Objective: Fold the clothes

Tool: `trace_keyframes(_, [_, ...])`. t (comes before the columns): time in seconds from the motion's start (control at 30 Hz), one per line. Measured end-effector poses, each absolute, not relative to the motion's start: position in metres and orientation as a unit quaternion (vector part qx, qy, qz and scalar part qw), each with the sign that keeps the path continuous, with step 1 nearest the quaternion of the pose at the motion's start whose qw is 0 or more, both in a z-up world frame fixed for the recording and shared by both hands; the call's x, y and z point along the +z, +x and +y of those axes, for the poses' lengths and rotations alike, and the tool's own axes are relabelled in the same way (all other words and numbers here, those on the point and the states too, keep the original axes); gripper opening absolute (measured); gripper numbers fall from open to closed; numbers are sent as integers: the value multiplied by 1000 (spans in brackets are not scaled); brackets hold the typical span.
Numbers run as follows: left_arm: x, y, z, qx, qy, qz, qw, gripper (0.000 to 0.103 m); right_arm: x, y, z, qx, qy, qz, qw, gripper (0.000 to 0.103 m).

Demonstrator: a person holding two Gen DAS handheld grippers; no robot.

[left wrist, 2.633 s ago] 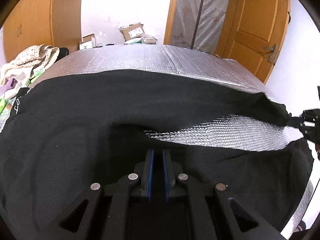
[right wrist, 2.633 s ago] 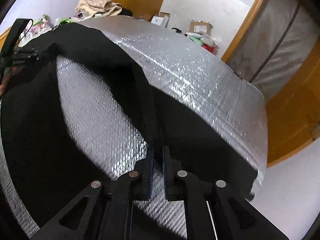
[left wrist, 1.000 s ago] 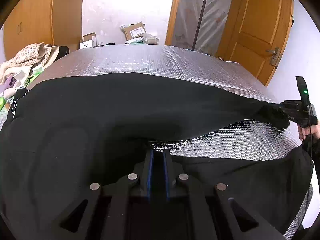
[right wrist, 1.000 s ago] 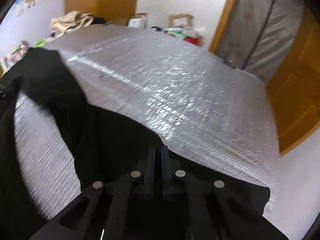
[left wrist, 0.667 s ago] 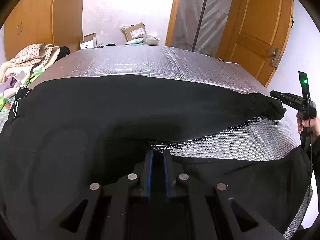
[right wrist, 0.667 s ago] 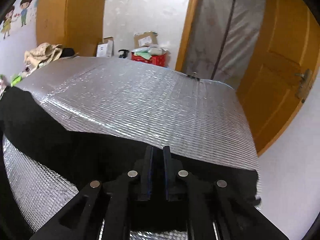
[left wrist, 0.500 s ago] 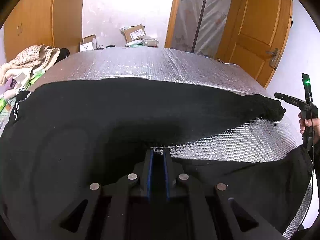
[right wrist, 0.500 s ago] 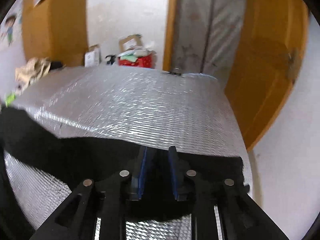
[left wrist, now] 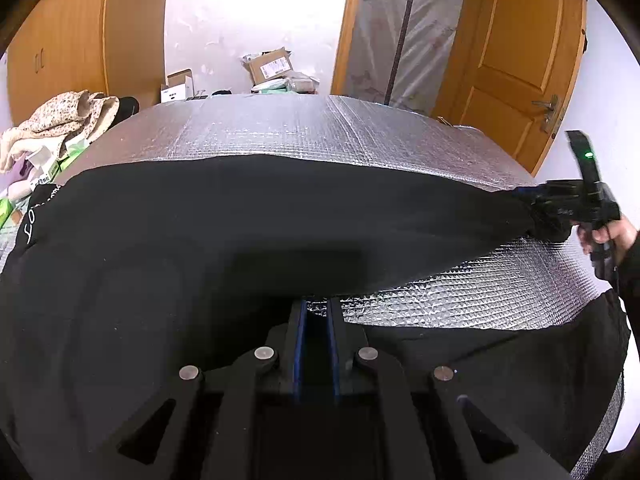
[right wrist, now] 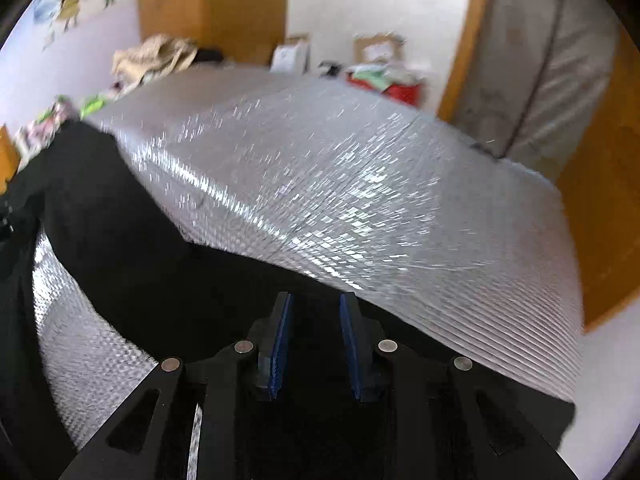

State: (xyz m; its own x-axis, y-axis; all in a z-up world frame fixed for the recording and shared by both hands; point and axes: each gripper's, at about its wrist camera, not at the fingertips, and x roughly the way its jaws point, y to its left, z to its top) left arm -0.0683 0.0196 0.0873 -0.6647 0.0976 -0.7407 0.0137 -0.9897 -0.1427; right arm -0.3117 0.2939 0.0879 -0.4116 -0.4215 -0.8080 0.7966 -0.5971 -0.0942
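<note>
A black garment (left wrist: 240, 220) lies spread over the silver quilted table cover (left wrist: 320, 128), one long part folded across toward the right edge. My left gripper (left wrist: 316, 308) is shut on a fold of this cloth near the front. In the left wrist view my right gripper (left wrist: 560, 208) is at the garment's far right end, held by a person's hand (left wrist: 612, 236). In the right wrist view the right gripper (right wrist: 314, 304) has its jaws opening, blue pads (right wrist: 282, 332) apart; the black garment (right wrist: 120, 240) lies loose beneath and between them, not pinched.
A heap of beige patterned cloth (left wrist: 60, 120) and small boxes (left wrist: 40, 168) sit past the table's left end. Cardboard boxes (left wrist: 268, 66) stand behind the far edge. A wooden door (left wrist: 516, 60) is at the right. Bare silver cover (right wrist: 360, 200) stretches beyond the garment.
The right gripper carried the garment's end to the table's right edge, then its jaws parted and let go. Its view swung leftward. The left gripper stayed put, still clamped.
</note>
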Motion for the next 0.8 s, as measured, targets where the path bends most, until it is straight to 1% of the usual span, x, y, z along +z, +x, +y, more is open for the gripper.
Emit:
trace_keyframes(0.07, [86, -68, 19, 909, -410, -70, 24, 10, 86, -315, 294, -802, 393, 235, 383, 29])
trace_keyframes(0.1, [86, -69, 20, 909, -411, -71, 24, 10, 86, -316, 294, -801, 397, 232, 383, 27])
trace_keyframes(0.13, [86, -69, 20, 909, -411, -71, 24, 10, 86, -314, 293, -801, 396, 238, 381, 22])
trace_keyframes(0.17, [85, -69, 19, 909, -411, -70, 24, 10, 87, -311, 291, -801, 392, 248, 379, 0])
trace_keyframes(0.33, [85, -70, 19, 909, -410, -72, 25, 11, 109, -302, 303, -855, 333, 229, 325, 1])
trace_keyframes(0.43, [84, -69, 19, 909, -410, -73, 25, 11, 127, -308, 322, -891, 301, 182, 286, 1])
trace_keyframes(0.63, [84, -69, 19, 909, -410, -73, 24, 11, 126, -319, 337, -899, 321, 150, 259, 3])
trace_keyframes(0.73, [83, -69, 19, 909, -410, -75, 25, 11, 120, -318, 341, -897, 330, 146, 253, 16])
trace_keyframes(0.77, [83, -70, 19, 909, -410, -75, 25, 11, 118, -317, 343, -897, 334, 144, 251, 25])
trace_keyframes(0.8, [83, -70, 19, 909, -410, -75, 25, 11, 119, -318, 349, -901, 334, 132, 243, 26])
